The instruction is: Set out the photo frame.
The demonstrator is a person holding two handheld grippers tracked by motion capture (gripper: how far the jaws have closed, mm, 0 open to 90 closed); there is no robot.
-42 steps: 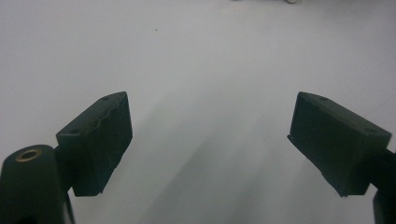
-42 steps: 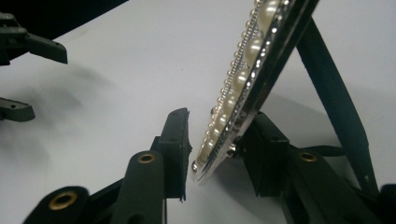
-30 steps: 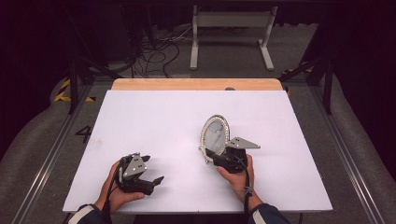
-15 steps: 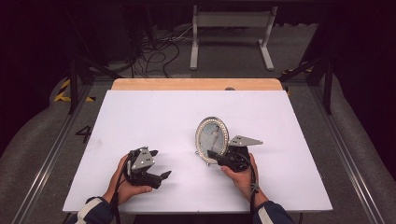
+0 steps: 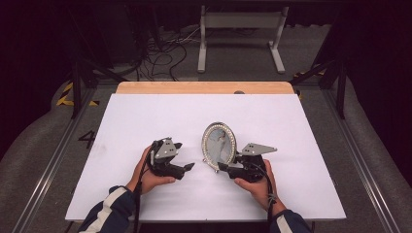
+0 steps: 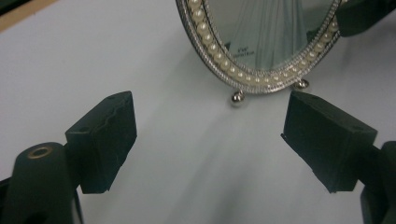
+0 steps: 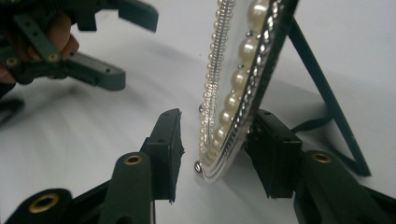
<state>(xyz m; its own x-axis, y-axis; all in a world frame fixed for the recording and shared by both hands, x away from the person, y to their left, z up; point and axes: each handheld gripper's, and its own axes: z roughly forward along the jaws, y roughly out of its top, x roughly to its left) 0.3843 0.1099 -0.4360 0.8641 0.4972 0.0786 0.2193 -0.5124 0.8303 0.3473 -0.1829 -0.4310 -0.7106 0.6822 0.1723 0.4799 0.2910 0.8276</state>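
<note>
Left gripper [image 5: 187, 158] nearer; frame [image 7: 233, 107] between fingers [image 7: 166, 140].

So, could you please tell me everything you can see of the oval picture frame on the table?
The oval picture frame stands upright on the white table, on small ball feet with a dark back strut. Its silvery rim looks like metal, ringed with pearl-like beads around a glossy pane. The right gripper straddles its lower edge; its jaws have just been opening, with a gap showing at the front jaw, while contact behind is unclear. The left gripper is open, close beside it, apart.
</note>
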